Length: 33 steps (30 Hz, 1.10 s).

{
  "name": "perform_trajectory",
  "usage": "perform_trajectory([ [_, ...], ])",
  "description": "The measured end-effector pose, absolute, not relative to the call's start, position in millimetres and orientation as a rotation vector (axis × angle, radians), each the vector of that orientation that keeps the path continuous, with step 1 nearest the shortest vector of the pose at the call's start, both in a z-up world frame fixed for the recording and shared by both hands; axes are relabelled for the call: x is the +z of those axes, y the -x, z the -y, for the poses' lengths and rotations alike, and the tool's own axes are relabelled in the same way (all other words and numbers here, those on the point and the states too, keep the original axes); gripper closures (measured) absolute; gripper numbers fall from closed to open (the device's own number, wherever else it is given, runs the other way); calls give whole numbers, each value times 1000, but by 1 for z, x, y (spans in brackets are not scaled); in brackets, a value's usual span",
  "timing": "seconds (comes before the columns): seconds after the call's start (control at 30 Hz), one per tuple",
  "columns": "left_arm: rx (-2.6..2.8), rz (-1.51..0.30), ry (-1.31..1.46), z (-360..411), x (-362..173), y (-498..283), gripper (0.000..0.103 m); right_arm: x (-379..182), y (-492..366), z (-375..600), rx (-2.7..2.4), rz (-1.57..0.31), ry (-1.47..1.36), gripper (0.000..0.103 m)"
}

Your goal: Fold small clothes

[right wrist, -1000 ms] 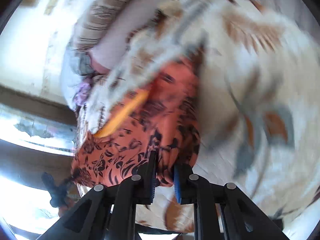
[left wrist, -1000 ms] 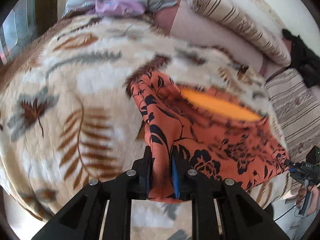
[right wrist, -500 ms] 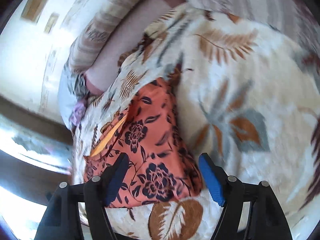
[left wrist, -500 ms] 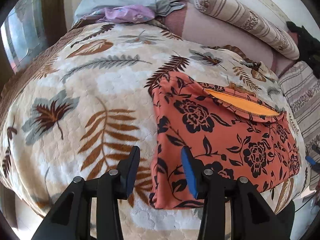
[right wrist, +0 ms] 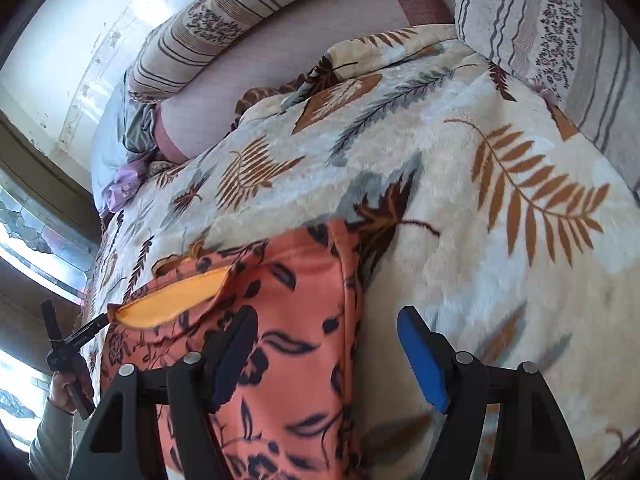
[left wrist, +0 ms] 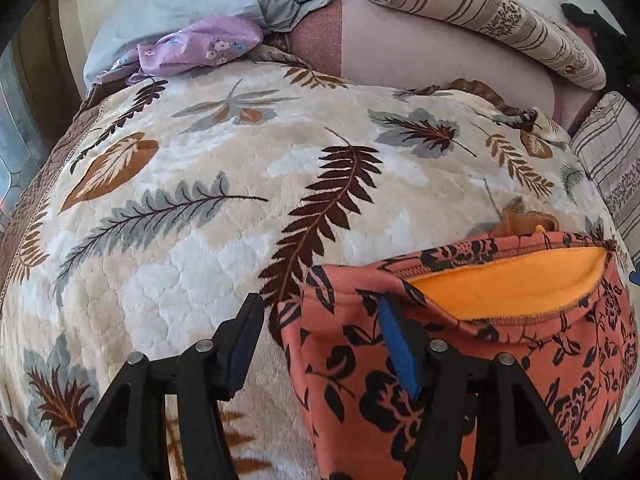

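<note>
The left gripper has just been opening; its jaws stand spread, nothing pinched, over the left edge of the orange floral garment. The garment lies folded flat on the leaf-print blanket. The right gripper, jaws likewise spread and empty, straddles the garment's right edge.

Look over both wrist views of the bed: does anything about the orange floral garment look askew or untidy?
Mostly neat. The orange floral garment lies flat on the leaf-print blanket, but its top hem gapes, showing the plain orange lining, and a small bit of fabric pokes out above it. The left gripper and right gripper are open.
</note>
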State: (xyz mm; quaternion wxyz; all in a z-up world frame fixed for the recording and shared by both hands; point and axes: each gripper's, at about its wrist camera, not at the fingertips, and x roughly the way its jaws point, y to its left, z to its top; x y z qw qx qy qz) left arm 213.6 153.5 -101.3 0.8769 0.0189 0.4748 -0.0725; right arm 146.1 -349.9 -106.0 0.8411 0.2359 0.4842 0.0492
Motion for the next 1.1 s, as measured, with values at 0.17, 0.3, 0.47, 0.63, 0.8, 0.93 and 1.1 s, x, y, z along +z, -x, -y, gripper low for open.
perform_trajectory([
  [0.17,-144,-971,-30,-149,-106,-222,43,-119,-184,340,118,-1039,-413,27],
  [0.3,-141,-1012,-19,-147,-111,-234,95,-133,-208,325,123,-1074,-346,42],
  [0.47,-131,-929,-24,-144,-85,-221,95,-113,-205,317,66,-1050,-314,93],
  [0.63,-156,-723,-19,-146,-21,-156,95,-52,-164,316,72,-898,-329,94],
  [0.8,-171,-556,-11,-156,38,-70,95,21,-91,310,95,-705,-338,94],
  [0.93,-154,-460,-8,-168,77,-11,95,69,-32,306,125,-570,-361,94],
  [1.1,-191,-454,36,-182,96,-9,95,91,-15,319,154,-534,-426,94],
])
